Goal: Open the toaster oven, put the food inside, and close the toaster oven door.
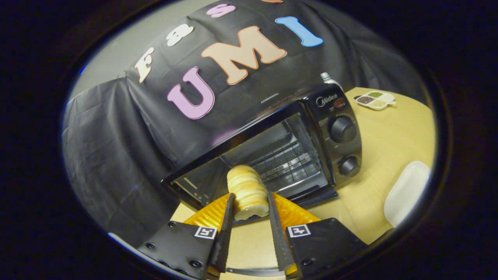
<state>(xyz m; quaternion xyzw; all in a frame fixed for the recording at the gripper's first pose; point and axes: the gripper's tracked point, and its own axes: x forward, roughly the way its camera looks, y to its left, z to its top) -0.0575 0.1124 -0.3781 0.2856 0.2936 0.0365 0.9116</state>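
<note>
A tan table [389, 140] is seen carrying a black toaster oven [280, 147], taken here as the landmark. Its door [311, 194] appears to be folded down in front, and the wire rack [280, 159] inside is exposed. To the right of the oven a white oblong dish [406, 192] is laid, and behind the oven on the same side a small divided tray [375, 100] of seeds or spices is set. A ridged bread roll [247, 190] is held just before the oven mouth, pinched between the two fingers of the gripper [249, 212], which are closed to the roll's width with both pressing on its sides. The soft roll could be crushed or slipped by an uneven squeeze; it could also be caught on the oven's upper frame if carried in too high, or dropped short onto the door.
</note>
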